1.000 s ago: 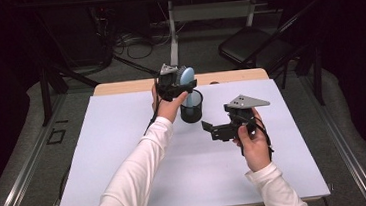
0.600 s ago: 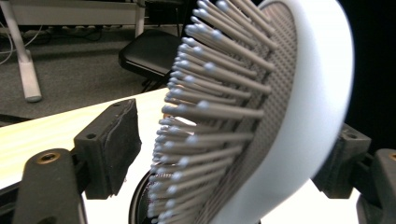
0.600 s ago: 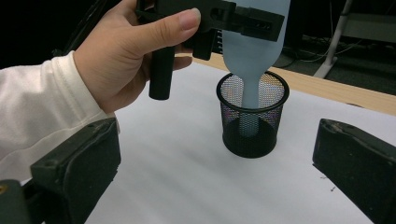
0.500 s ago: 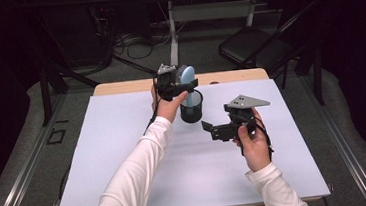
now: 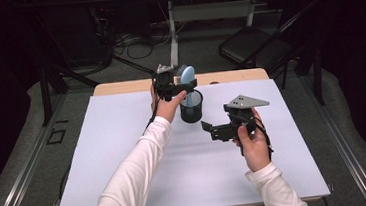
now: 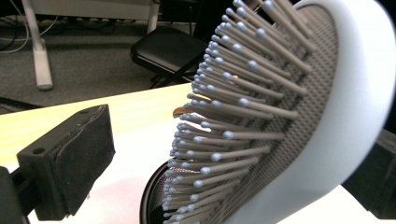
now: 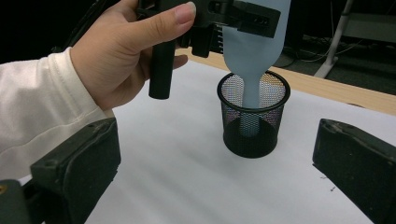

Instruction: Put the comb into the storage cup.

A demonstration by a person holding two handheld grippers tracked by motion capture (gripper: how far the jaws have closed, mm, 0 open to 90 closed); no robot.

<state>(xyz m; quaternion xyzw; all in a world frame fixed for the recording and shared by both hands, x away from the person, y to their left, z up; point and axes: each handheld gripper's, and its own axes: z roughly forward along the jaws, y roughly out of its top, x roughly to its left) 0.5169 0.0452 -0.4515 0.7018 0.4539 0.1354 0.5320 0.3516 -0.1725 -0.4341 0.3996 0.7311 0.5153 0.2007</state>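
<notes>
Left gripper (image 5: 182, 85) open around hairbrush (image 5: 187, 76).

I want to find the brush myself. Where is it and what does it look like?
Look at the far middle of the white table, where a black mesh cup stands. The hairbrush stands in it handle down, pale blue with grey bristles.

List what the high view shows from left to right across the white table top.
left gripper → hairbrush standing in the mesh cup → right gripper → the hand that holds it
</notes>
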